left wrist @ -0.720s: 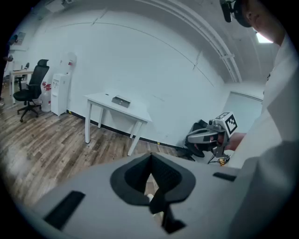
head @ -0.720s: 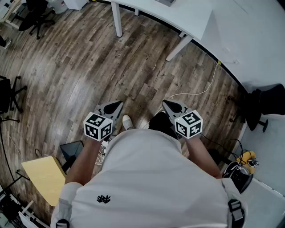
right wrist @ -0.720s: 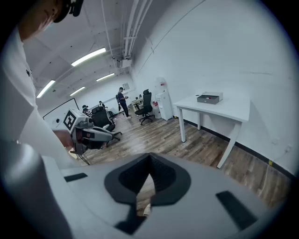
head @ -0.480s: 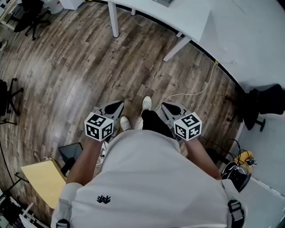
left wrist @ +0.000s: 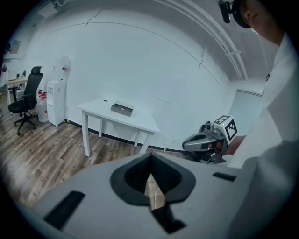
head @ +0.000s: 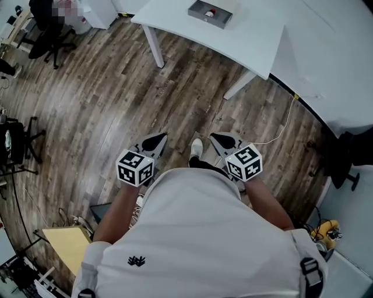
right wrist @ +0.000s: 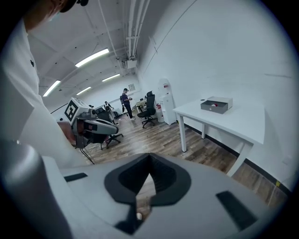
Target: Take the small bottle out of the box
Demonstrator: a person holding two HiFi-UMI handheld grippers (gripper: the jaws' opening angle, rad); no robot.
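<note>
**While the box waits on the table, both grippers are closed and empty**

Since the person stands on the wooden floor (head: pixel 111 93) well apart from the white table (head: pixel 256 41), I judge that the task is only at the approach step and nothing is grasped yet. The left gripper (head: pixel 156 138) has its jaws pressed together with nothing between them, and the right gripper (head: pixel 218 138) shows the same: tips meeting, no object inside. Both are held low in front of the body and point toward 12 o'clock.

From the head view, the box (head: pixel 205 8) lies at about 12 o'clock, on the far part of the table top. It is grey, low and open at the top. The small bottle (head: pixel 211 13) is inside it, but it shows only as a small white and red spot, so I cannot tell its shape or how it lies.

The next move probably calls for coming close to the table, then opening one gripper above the box.
</note>
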